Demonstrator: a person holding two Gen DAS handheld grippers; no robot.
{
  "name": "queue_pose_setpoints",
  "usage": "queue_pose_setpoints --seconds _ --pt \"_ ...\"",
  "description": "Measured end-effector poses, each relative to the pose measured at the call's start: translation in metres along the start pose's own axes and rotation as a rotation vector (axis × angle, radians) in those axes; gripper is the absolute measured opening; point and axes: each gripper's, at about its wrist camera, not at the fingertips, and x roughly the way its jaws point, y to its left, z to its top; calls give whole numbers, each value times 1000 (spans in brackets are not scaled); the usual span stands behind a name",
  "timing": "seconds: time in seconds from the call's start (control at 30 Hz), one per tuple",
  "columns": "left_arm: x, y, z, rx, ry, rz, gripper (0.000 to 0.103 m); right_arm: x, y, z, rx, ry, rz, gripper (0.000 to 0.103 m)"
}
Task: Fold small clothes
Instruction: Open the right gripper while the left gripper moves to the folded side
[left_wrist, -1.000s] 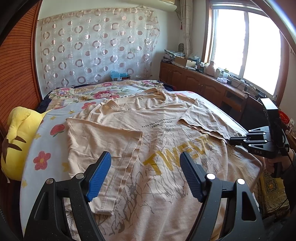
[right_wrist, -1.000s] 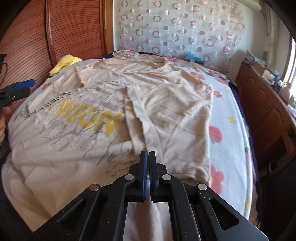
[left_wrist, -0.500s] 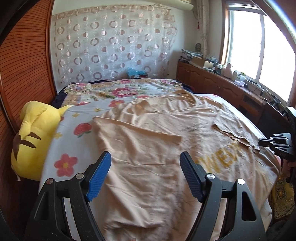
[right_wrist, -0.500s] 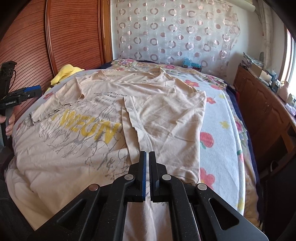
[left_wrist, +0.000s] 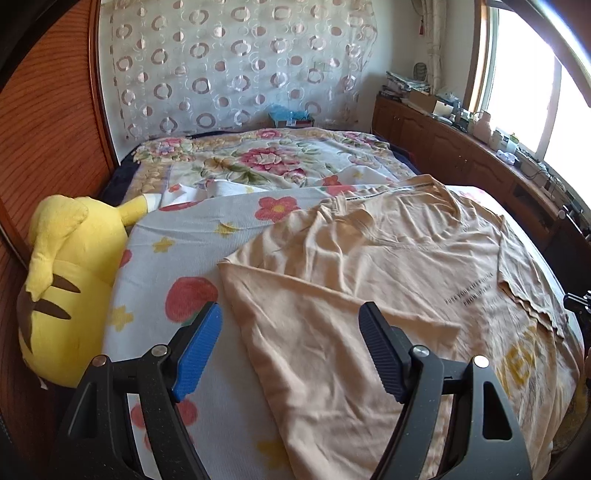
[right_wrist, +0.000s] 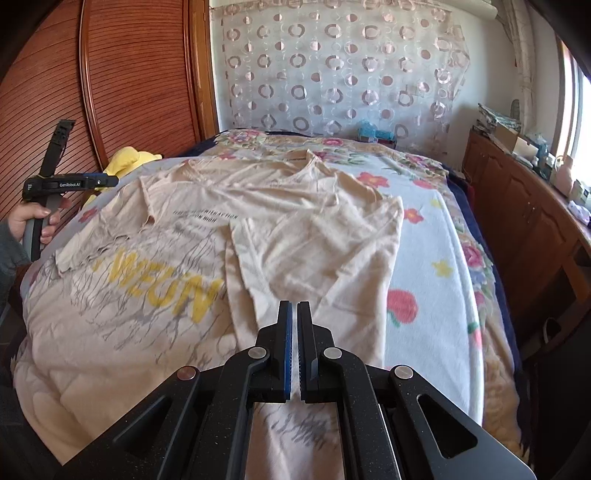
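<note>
A beige T-shirt (right_wrist: 155, 295) with yellow lettering lies face up on the bed, both sleeves folded inward over the body. It also shows in the left wrist view (left_wrist: 369, 280). My left gripper (left_wrist: 290, 350) is open and empty, above the shirt's folded left side near the shoulder. It shows at the left of the right wrist view (right_wrist: 70, 182), held in a hand. My right gripper (right_wrist: 294, 317) has its jaws together over the shirt's lower right part; cloth shows beneath it, and I cannot tell if any is pinched.
A yellow plush toy (left_wrist: 62, 280) lies at the bed's left edge by the wooden headboard (left_wrist: 44, 122). A floral bedspread (left_wrist: 258, 162) covers the bed. A wooden cabinet (right_wrist: 535, 221) with clutter runs along the right under the window.
My left gripper has swung left and up toward the shirt's left shoulder side, staying open. My right gripper has risen slightly and stays shut.
</note>
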Motion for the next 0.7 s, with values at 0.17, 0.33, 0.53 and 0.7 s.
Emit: queue_pose_setpoints --seconds 0.17,0.33,0.53,0.7 --pt "23 17 6 -39 41 -7 72 19 -14 20 -3 20 -23 9" --pt "33 35 6 -75 59 1 67 52 -28 40 -8 56 -27 30" --pt "38 41 11 -75 68 -6 67 93 -52 63 29 97 -44 34" --pt "45 42 15 -71 78 -24 67 124 -72 82 63 131 -63 35"
